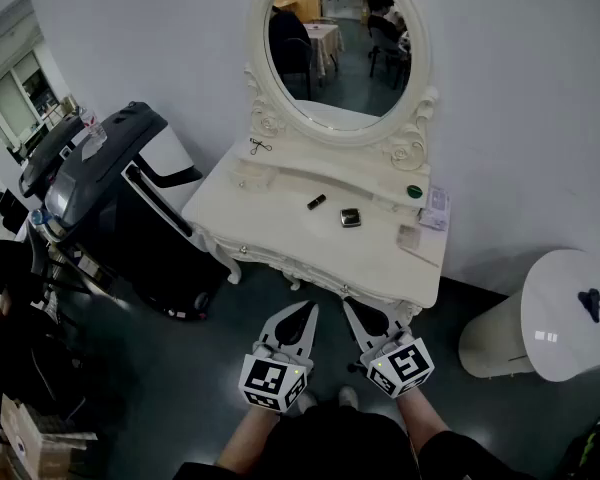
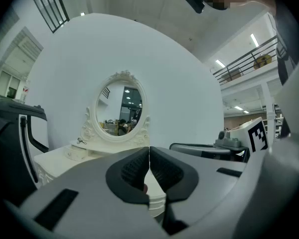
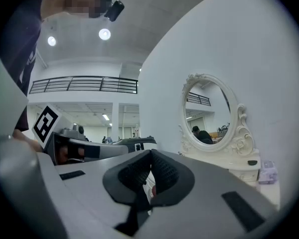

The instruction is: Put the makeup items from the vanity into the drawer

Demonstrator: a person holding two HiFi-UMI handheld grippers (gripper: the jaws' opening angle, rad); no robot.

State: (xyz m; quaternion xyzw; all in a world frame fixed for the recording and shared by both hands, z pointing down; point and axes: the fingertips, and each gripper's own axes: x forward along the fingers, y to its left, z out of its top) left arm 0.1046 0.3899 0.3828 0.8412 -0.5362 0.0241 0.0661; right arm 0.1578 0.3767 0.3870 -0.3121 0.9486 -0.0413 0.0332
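Note:
A white vanity point(image 1: 270, 223) with an oval mirror point(image 1: 335, 38) stands against the wall. On its top lie a dark tube point(image 1: 318, 201), a small square compact point(image 1: 350, 217), a green round item point(image 1: 413, 191), a small black tool point(image 1: 260, 146), a pale packet point(image 1: 435, 208) and a clear piece point(image 1: 408, 236). My left gripper point(image 1: 309, 309) point(image 2: 149, 151) and right gripper point(image 1: 349, 305) point(image 3: 150, 156) hover side by side just in front of the vanity's front edge. Both are shut, with nothing between their pads. Both point level at the vanity point(image 2: 55, 158) point(image 3: 239, 158).
A black and white machine point(image 1: 130, 193) stands close to the vanity's left side. A white round stand point(image 1: 565, 313) with a small dark thing on it is at the right. A cardboard box point(image 1: 35, 438) and a seated person are at the far left.

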